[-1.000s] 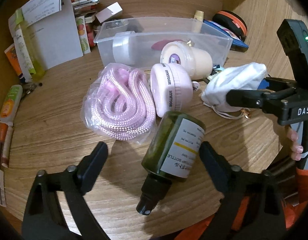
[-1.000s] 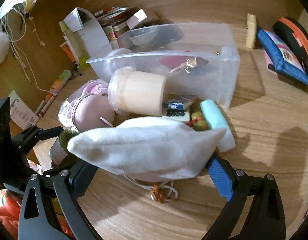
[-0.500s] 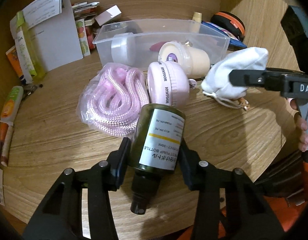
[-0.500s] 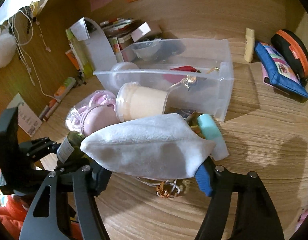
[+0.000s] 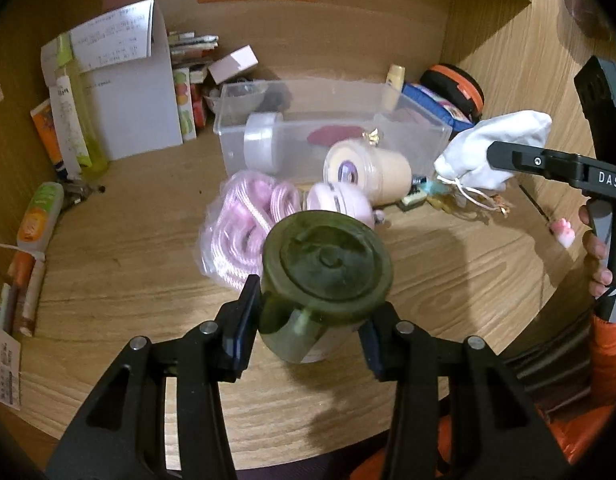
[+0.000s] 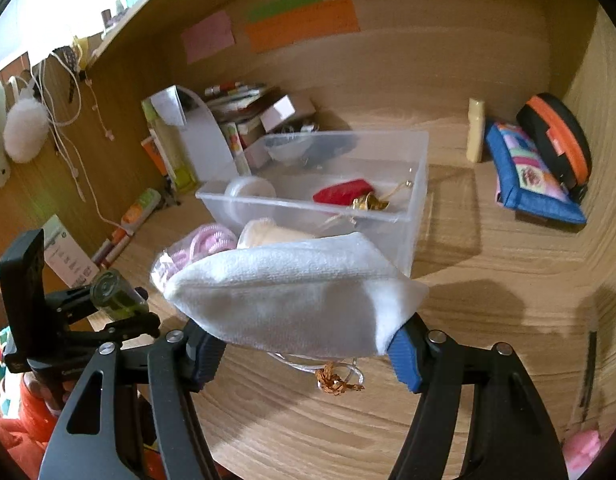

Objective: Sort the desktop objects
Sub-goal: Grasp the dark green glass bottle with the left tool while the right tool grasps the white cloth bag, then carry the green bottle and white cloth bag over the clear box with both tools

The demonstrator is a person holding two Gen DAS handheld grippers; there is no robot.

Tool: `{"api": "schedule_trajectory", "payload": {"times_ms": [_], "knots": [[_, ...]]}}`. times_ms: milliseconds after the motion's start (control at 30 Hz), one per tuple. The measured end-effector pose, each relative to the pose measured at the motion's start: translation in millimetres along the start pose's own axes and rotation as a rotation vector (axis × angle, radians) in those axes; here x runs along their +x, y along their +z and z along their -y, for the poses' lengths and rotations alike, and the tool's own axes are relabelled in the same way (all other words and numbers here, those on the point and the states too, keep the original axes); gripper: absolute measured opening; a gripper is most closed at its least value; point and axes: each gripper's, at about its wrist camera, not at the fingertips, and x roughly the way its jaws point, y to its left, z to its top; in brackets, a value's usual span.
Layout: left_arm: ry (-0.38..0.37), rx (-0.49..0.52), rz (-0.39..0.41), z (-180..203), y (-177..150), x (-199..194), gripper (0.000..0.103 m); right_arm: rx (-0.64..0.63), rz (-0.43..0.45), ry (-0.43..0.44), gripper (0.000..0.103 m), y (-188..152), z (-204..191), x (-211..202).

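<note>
My left gripper [image 5: 308, 320] is shut on a dark green pump bottle [image 5: 328, 268], held above the desk with its base toward the camera; it also shows in the right wrist view [image 6: 113, 292]. My right gripper [image 6: 303, 344] is shut on a white drawstring pouch [image 6: 295, 296], lifted above the desk; the pouch also shows in the left wrist view [image 5: 496, 148]. A clear plastic bin [image 6: 412, 184] stands behind, holding a tape roll [image 6: 247, 196] and a red item [image 6: 340, 194].
In front of the bin lie a bagged pink rope [image 5: 243, 232], a pink round case [image 5: 340, 204] and a cream cup [image 5: 372, 168]. A blue pouch [image 6: 528, 176] and an orange-black case [image 6: 556, 136] lie at the back right. Papers and tubes stand at the left.
My left gripper closed on the green bottle, lifted it and tipped its base toward the camera. My right gripper raised the white pouch higher off the desk.
</note>
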Motion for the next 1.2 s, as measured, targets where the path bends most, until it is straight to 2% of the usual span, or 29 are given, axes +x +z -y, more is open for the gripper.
{"api": "schedule_trajectory", "payload": {"times_ms": [300, 567, 967, 1200], "knots": [[-0.013, -0.005, 0.033, -8, 25, -5, 0.044, 0.030, 0.044, -0.004, 0.065, 17, 12, -7], [-0.022, 0.009, 0.057, -16, 62, -5, 0.044, 0.016, 0.080, -0.001, 0.065, 40, 14, -8], [-0.066, 0.000, 0.100, -24, 129, 8, 0.044, -0.007, 0.106, 0.002, 0.065, 80, 16, 13], [-0.094, 0.018, 0.091, -18, 159, 27, 0.044, -0.002, 0.104, 0.008, 0.065, 99, 22, 29]]}}
